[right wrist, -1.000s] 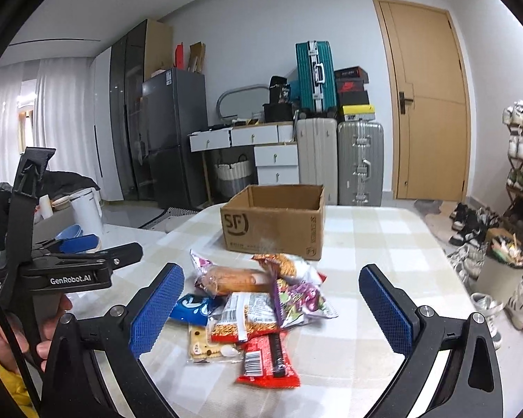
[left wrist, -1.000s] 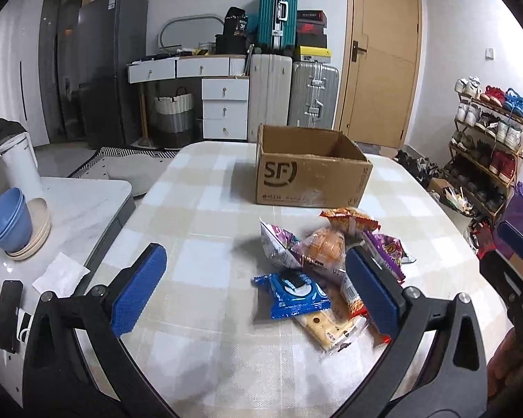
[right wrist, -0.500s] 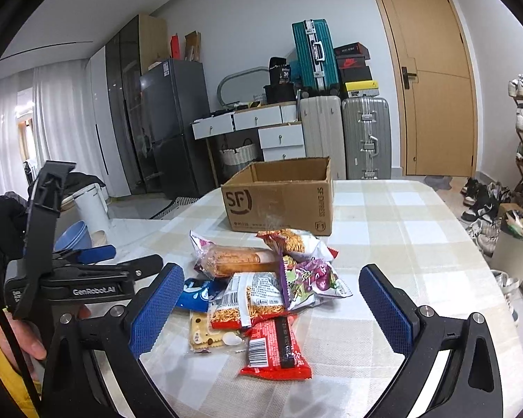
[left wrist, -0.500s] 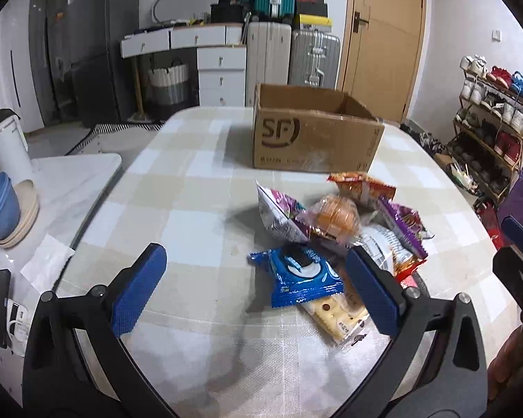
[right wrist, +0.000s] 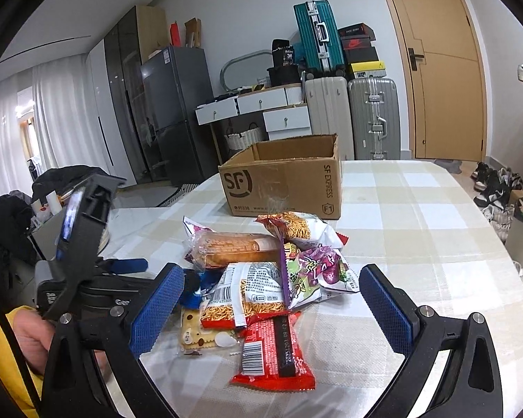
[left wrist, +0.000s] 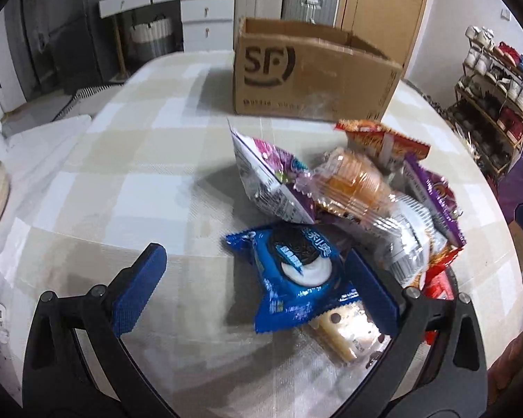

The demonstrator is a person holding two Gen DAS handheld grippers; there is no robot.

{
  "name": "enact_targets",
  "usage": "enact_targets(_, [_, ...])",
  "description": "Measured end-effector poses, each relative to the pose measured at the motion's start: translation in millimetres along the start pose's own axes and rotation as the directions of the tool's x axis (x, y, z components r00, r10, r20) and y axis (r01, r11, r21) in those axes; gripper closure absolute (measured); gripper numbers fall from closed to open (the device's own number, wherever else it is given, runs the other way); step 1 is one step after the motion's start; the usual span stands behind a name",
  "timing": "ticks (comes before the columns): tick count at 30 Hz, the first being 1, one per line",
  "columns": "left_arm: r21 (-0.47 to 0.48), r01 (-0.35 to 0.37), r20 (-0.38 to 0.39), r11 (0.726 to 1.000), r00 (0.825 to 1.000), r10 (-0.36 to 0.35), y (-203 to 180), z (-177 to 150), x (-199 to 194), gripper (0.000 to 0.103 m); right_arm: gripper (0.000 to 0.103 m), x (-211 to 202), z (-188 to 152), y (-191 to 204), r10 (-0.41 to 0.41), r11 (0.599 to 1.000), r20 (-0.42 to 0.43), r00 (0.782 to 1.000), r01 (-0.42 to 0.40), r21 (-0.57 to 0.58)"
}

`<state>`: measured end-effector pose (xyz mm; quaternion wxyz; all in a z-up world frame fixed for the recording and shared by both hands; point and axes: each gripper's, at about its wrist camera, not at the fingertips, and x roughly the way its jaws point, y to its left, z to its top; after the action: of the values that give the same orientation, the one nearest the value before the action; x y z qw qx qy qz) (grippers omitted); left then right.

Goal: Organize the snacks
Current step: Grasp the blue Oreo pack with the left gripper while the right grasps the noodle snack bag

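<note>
Left hand-held gripper [left wrist: 251,291] closer now, spread wide over one blue cookie pack [left wrist: 293,278]; right hand-held gripper [right wrist: 272,308] likewise unclenched.

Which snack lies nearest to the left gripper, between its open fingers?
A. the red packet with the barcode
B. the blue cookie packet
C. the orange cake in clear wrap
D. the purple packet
B: the blue cookie packet lies between the fingers of the open left gripper, nearer than the other snacks.

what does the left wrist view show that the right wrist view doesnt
Only the left wrist view shows the blue cookie pack's printed face, lying between the open left gripper pads. Only the right wrist view shows the red packet whole, before the open right gripper, and a teal suitcase. Both show the cardboard box and the snack pile.
</note>
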<state>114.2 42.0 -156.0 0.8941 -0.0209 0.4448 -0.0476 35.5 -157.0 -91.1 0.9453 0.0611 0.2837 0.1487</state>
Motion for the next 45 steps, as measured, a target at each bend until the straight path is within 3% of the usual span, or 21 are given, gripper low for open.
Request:
enact_targets(7, [-0.004,0.008,-0.045,1.0,0.999,-0.008,3,4,21,0.003,0.001,10,0,-2,0.017,1.0,-0.026,1.0,-0.017,0.0])
enact_targets(10, [-0.037,0.025,-0.065,0.999,0.998,-0.028,12,3,24,0.027,0.001,14,0,-2,0.02,1.0,-0.037,0.999,-0.02,0.002])
enact_targets(12, [-0.042,0.036,-0.058,0.998,0.998,-0.038,17,1,24,0.033,0.001,16,0,-1,0.023,1.0,-0.044,0.999,-0.023,0.001])
enact_targets(14, [-0.027,0.029,-0.052,0.999,0.998,-0.031,20,0,23,0.047,0.001,17,1,0,0.026,1.0,-0.05,0.998,-0.026,0.002])
enact_targets(17, [-0.032,0.059,-0.04,0.998,0.997,-0.06,27,-3,20,0.057,0.001,19,1,3,0.034,0.999,-0.063,0.997,-0.034,0.008])
enact_targets(27, [-0.054,0.114,0.018,0.992,0.993,-0.113,43,-11,-4,0.061,0.001,34,5,13,0.087,0.996,-0.151,0.985,-0.082,0.044])
enact_targets(35, [-0.08,0.154,0.044,0.985,0.988,-0.151,53,-18,-17,0.061,0.001,55,13,21,0.164,0.985,-0.224,0.961,-0.147,0.092])
enact_targets(38, [-0.095,0.165,0.049,0.982,0.986,-0.161,59,-20,-18,0.061,0.006,64,16,27,0.195,0.98,-0.246,0.949,-0.181,0.081])
enact_targets(41, [-0.101,0.171,0.052,0.98,0.985,-0.167,63,-21,-18,0.061,0.019,79,16,29,0.182,0.983,-0.293,0.939,-0.169,0.072])
enact_targets(45, [-0.113,0.178,0.049,0.977,0.984,-0.174,68,-23,-18,0.061,0.023,97,17,30,0.084,0.996,-0.342,0.936,-0.087,0.007])
